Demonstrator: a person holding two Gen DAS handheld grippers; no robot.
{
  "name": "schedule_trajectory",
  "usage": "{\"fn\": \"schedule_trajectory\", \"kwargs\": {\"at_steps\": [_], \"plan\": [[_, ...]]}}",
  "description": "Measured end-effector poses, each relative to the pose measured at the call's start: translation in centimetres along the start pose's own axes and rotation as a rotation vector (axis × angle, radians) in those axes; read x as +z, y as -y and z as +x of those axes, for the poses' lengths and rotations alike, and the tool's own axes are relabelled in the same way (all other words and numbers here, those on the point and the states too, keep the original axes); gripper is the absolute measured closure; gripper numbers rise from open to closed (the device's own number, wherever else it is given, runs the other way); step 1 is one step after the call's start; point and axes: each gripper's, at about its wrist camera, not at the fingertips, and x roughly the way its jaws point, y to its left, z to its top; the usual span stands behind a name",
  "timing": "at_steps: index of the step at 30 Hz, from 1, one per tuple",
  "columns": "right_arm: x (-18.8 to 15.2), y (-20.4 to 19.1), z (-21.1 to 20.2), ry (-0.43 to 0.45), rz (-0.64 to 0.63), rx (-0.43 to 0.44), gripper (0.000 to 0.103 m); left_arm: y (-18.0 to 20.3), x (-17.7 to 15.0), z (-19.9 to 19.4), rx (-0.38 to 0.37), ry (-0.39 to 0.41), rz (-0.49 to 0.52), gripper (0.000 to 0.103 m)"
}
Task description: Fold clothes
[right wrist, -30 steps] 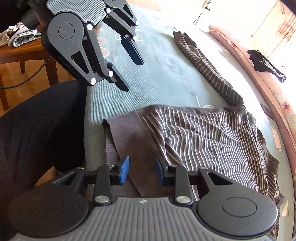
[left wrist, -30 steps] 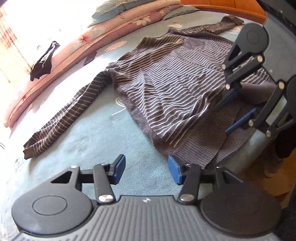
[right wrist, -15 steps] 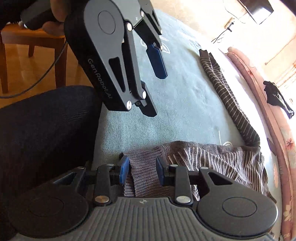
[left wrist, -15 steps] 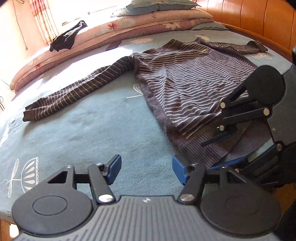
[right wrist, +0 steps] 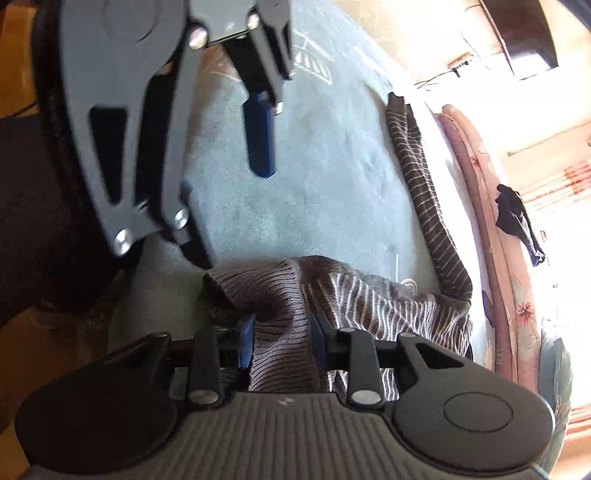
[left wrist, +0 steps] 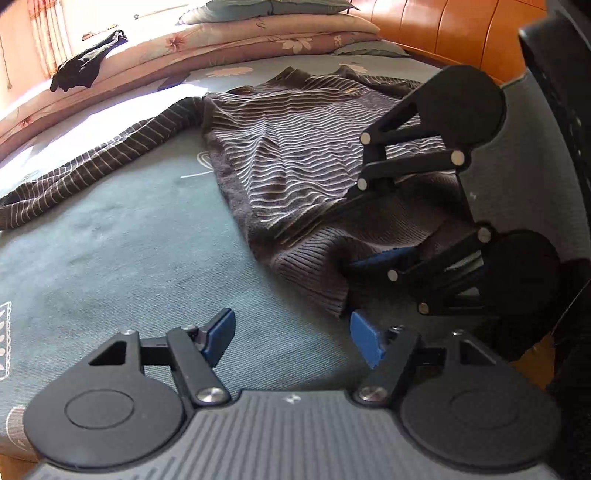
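A brown sweater with thin white stripes lies spread on the blue bedspread, one sleeve stretched out to the left. My right gripper is open and straddles the ribbed hem, which bunches up between its blue pads. The left wrist view shows that right gripper at the sweater's near right corner, one finger above the hem and one below. My left gripper is open and empty, low over the bedspread just short of the hem corner. The right wrist view has the left gripper close above the hem.
Folded floral quilts and pillows line the bed's far side, with a black garment draped on them. A wooden headboard stands at the back right. A person's dark-clad leg is at the bed's near edge.
My right gripper has slid forward onto the hem, which now sits bunched between its pads. The left gripper has come lower and closer to the hem corner.
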Motion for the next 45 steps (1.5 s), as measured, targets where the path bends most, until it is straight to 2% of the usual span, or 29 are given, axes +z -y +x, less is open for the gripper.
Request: {"fn": "schedule_trajectory", "kwargs": {"at_steps": [1,2,3,6,10,13,14,18,20,22,24,25,26,28,29,30,34,37,40,42,45], "plan": [[0.0,0.5,-0.2,0.006,0.035,0.009,0.069,0.1,0.0,0.2,-0.004,0.002,-0.007,0.033],[-0.1,1.0,-0.3,0.01,0.069,0.021,0.081,0.2,0.1,0.4,-0.008,0.003,-0.013,0.033],[0.0,1.6,-0.3,0.007,0.107,0.046,0.086,0.2,0.2,0.6,-0.014,0.006,-0.016,0.033],[-0.2,3.5,-0.6,0.017,0.271,0.16,0.086,0.4,0.4,0.8,-0.029,0.021,-0.02,0.032],[-0.6,4.2,-0.5,0.019,0.298,0.044,0.087,0.0,0.6,1.4,-0.029,0.024,-0.068,0.032],[-0.7,4.9,0.0,0.017,0.337,0.056,0.09,-0.6,0.8,2.0,-0.026,0.015,-0.136,0.033],[-0.8,5.0,-0.1,0.027,0.348,0.057,0.094,-0.8,0.9,2.1,-0.038,0.019,-0.162,0.033],[-0.7,5.2,-0.2,0.045,0.371,0.055,0.096,-0.5,1.3,2.4,-0.103,0.035,-0.197,0.032],[-0.9,5.4,-0.2,0.044,0.381,0.05,0.096,-0.1,1.4,2.9,-0.083,0.029,-0.191,0.032],[-1.1,5.5,-0.2,0.039,0.386,0.048,0.096,0.1,1.4,3.5,-0.008,0.013,-0.206,0.033],[-1.4,5.6,-0.6,0.04,0.394,0.041,0.096,-0.1,1.3,3.6,0.034,0.012,-0.228,0.034],[-1.5,5.7,-1.0,0.041,0.402,0.036,0.096,-0.2,1.2,3.6,0.048,0.014,-0.241,0.036],[-1.7,5.8,-1.3,0.041,0.409,0.032,0.096,-0.3,1.1,3.6,0.059,0.015,-0.245,0.043],[-2.4,6.2,-2.2,0.041,0.444,0.033,0.094,0.1,0.9,3.5,0.076,0.016,-0.229,0.063],[-2.8,6.5,-2.7,0.043,0.469,0.039,0.094,0.5,0.8,3.5,0.087,0.018,-0.206,0.081],[-3.2,6.8,-3.2,0.049,0.498,0.045,0.094,0.9,0.7,3.6,0.098,0.019,-0.184,0.095],[-5.5,8.1,-5.3,0.053,0.607,0.05,0.092,0.5,0.0,2.3,0.148,-0.006,-0.187,0.101],[-7.6,9.0,-7.0,0.04,0.665,0.014,0.092,-0.1,-0.6,1.1,0.187,-0.028,-0.199,0.102],[-10.0,9.9,-8.2,0.008,0.71,-0.013,0.087,-0.7,-1.1,0.0,0.226,-0.05,-0.211,0.102],[-11.7,10.3,-8.7,-0.017,0.744,-0.023,0.078,-1.1,-1.5,-0.8,0.252,-0.065,-0.218,0.102],[-14.4,10.1,-8.5,-0.084,0.765,-0.019,0.077,-1.6,-2.1,-1.9,0.291,-0.087,-0.23,0.101]]}}
